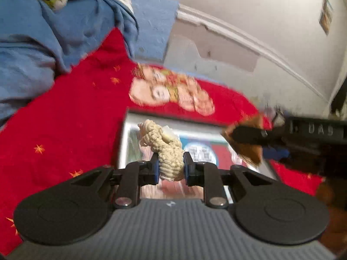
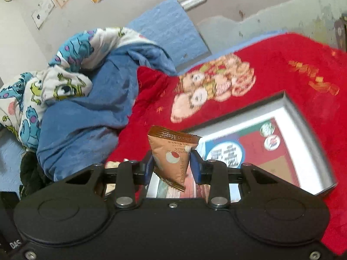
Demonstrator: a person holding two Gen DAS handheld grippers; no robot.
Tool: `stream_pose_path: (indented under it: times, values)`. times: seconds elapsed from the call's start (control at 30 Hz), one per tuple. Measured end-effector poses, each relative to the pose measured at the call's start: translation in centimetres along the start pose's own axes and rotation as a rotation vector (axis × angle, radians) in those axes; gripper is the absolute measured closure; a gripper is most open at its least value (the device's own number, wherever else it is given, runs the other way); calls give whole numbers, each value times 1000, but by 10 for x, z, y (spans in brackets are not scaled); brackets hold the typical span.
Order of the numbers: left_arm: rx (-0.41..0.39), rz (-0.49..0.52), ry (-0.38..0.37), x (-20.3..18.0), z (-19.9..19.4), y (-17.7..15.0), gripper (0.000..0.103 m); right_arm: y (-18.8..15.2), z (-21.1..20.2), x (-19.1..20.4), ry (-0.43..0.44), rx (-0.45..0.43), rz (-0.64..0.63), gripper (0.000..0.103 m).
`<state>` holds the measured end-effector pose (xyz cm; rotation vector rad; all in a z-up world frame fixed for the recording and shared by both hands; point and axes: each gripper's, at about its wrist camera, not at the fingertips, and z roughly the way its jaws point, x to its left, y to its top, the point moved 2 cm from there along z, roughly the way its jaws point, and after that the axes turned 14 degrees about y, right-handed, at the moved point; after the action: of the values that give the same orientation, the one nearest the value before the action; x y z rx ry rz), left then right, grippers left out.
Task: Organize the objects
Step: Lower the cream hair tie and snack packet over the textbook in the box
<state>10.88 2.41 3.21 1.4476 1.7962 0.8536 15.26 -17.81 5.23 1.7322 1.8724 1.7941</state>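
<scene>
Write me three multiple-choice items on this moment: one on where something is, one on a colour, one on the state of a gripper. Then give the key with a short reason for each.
1. Where does the framed picture lie?
A. On the red blanket
B. On the blue blanket
C. Hung on the wall

2. What colour is the snack packet in the right gripper?
A. Green
B. Brown
C. White

3. What is the state of the left gripper?
A. Open and holding nothing
B. Shut on the framed picture
C. Shut on a cream knitted toy

Key:
1. A, red cloth shows around the frame's edges in both views.
2. B, the triangular packet is brown with a darker sealed edge.
3. C, the jaws press on both sides of the cream knitted toy, which sits above the picture.
</scene>
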Motion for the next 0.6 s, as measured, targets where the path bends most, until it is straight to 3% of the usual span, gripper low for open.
stream_pose_path:
  times: [0.07,0.2,0.37,0.6]
  values:
    - [-8,75,56,-9,5,-5,79,-8,7,-5,-19,6,-8,69]
    - [33,80,49,-10,18,-9,79,-22,22,-16,-42,51,-4,69]
    - [106,72,74,-3,32,-16,79,-33,31,-23,-144,62,-18,69]
    - [157,109,59,-11,39,-20,79,-38,42,-22,-148,114,-8,69]
